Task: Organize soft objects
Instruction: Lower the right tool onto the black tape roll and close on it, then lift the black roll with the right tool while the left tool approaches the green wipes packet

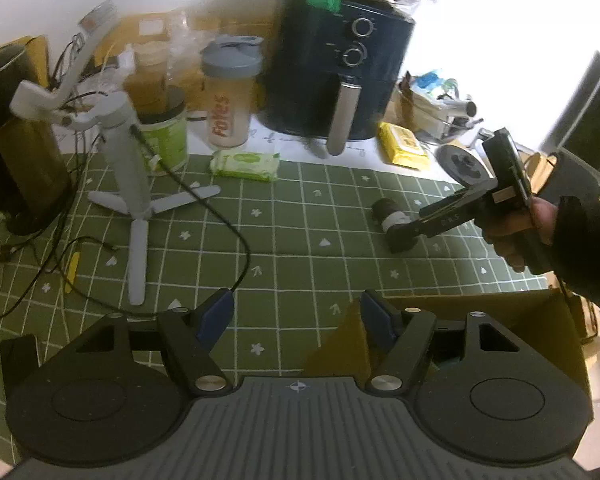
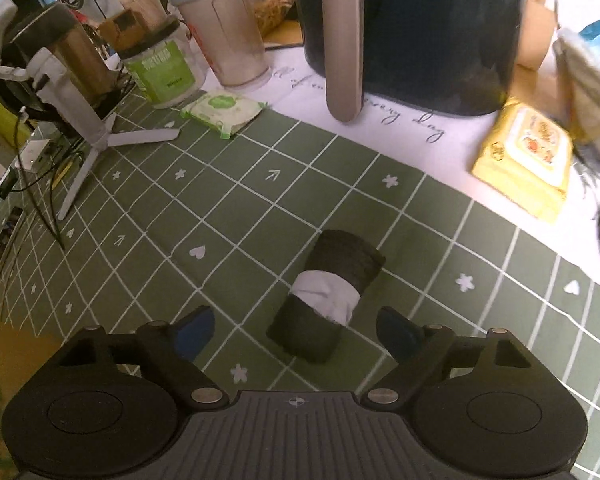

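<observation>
A dark rolled cloth with a white band (image 2: 326, 294) lies on the green grid mat (image 2: 204, 216). My right gripper (image 2: 296, 334) is open, its blue pads either side of the roll's near end, just above the mat. In the left wrist view the same roll (image 1: 388, 216) sits under the right gripper (image 1: 406, 236), held by a hand. My left gripper (image 1: 296, 314) is open and empty, low over the mat's near part. A green wipes pack (image 1: 245, 165) and a yellow wipes pack (image 1: 404, 146) lie at the mat's far edge.
A dark air fryer (image 1: 340, 68) stands at the back, with a shaker bottle (image 1: 230, 92) and a green jar (image 1: 166, 136) to its left. A white tripod (image 1: 130, 184) with cables stands on the left. A cardboard box (image 1: 480, 320) sits near right.
</observation>
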`<state>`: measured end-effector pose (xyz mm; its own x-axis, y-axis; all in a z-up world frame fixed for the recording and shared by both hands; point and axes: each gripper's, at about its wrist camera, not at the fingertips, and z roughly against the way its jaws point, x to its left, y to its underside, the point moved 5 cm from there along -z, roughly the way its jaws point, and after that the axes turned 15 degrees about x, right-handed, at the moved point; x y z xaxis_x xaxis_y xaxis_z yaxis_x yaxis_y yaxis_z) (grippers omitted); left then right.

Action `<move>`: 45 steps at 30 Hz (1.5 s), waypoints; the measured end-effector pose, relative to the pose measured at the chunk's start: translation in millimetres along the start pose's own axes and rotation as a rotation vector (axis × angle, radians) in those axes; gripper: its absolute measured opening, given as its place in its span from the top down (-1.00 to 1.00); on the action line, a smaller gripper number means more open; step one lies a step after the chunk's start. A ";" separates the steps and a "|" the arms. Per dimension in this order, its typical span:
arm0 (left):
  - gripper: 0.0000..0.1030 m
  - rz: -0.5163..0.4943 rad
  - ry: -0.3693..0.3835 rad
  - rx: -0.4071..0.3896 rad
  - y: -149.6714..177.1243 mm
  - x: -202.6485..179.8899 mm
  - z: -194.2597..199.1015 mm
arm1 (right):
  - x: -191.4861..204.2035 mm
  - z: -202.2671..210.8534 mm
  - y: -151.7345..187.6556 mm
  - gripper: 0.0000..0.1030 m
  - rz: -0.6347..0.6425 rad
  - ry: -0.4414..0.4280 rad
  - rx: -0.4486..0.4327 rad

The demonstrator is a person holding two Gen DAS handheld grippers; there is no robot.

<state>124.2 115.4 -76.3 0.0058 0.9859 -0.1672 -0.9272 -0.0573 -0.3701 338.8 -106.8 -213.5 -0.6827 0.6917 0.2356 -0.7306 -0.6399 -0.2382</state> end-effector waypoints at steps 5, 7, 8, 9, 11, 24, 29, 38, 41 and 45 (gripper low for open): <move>-0.35 0.013 -0.010 -0.016 1.6 5.5 2.6 | -3.0 -19.0 -8.7 -0.63 -0.034 0.030 0.010; -0.35 0.012 -0.018 -0.023 1.2 5.7 2.5 | -3.1 -25.0 -10.5 -0.57 -0.048 0.049 0.016; -0.34 0.010 -0.023 -0.026 0.7 5.9 2.4 | -3.3 -25.9 -10.8 -0.51 -0.051 0.060 0.018; -0.34 0.007 -0.028 -0.028 0.7 6.0 2.1 | -4.0 -26.5 -10.7 -0.46 -0.055 0.073 0.023; -0.34 -0.007 -0.045 -0.033 0.2 4.8 1.8 | -7.6 -25.6 -9.4 -0.38 -0.066 0.098 0.033; -0.35 -0.026 -0.034 -0.047 -5.2 3.9 2.7 | -9.6 -28.2 -11.7 -0.03 -0.126 0.120 0.023; -0.35 -0.035 -0.022 -0.047 -7.5 3.3 2.0 | -10.6 -31.9 -10.7 0.10 -0.161 0.136 0.036; -0.35 -0.094 -0.014 -0.051 -20.6 -5.0 0.5 | -10.1 0.3 -5.4 0.11 -0.127 0.161 -0.020; -0.35 -0.112 -0.017 -0.058 -27.2 -7.4 -0.9 | -8.8 16.9 -1.5 0.11 -0.127 0.145 -0.050; -0.35 -0.129 -0.023 -0.063 -37.6 -8.7 -3.7 | -5.0 40.4 7.7 0.11 -0.119 0.146 -0.085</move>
<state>160.4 108.5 -64.3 0.1138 0.9891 -0.0935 -0.8941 0.0609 -0.4438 336.0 -128.7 -178.4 -0.5775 0.8060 0.1297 -0.7983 -0.5243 -0.2965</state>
